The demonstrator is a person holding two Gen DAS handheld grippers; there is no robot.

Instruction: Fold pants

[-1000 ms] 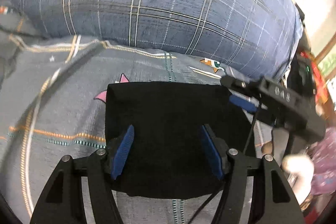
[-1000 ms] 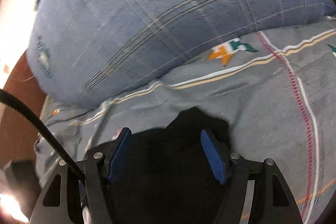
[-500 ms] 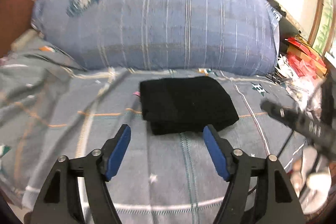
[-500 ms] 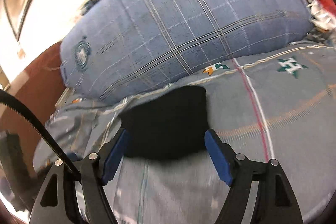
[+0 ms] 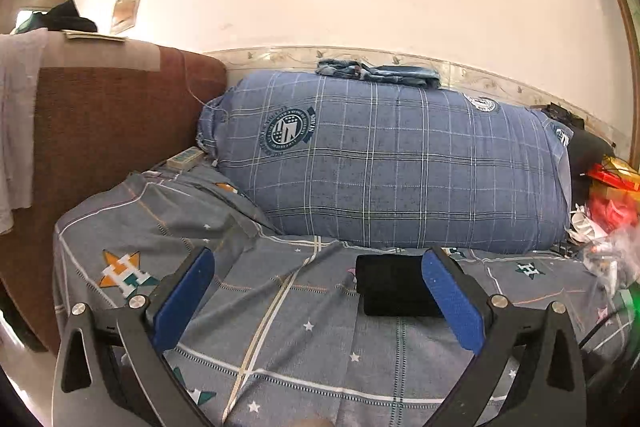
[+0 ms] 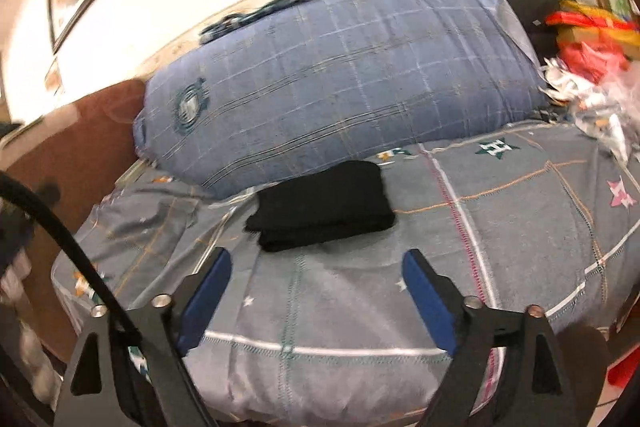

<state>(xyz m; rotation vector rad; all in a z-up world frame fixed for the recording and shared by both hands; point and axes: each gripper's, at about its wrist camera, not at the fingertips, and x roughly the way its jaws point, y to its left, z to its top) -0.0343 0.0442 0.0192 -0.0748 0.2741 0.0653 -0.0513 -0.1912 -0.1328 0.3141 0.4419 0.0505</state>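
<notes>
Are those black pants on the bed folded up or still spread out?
Folded. The black pants lie as a compact rectangle with stacked layers showing at the near edge, on the bed beside the blue pillow.

Folded black fabric pants (image 6: 324, 205); grey star-patterned bed sheet (image 6: 500, 227); blue plaid stuffed bolster (image 5: 400, 167); brown upholstered headboard (image 5: 112, 131); royal-blue finger pads (image 5: 452, 303).

Two wrist views over the bed (image 5: 280, 307), both facing the wall

Each camera looks forward between its own claw's blue pads, from near the bed's front edge; the right view is tilted. Both share the folded black pants (image 5: 394, 287) (image 6: 324, 205) and the blue pillow (image 5: 400, 163) (image 6: 340, 79).
</notes>
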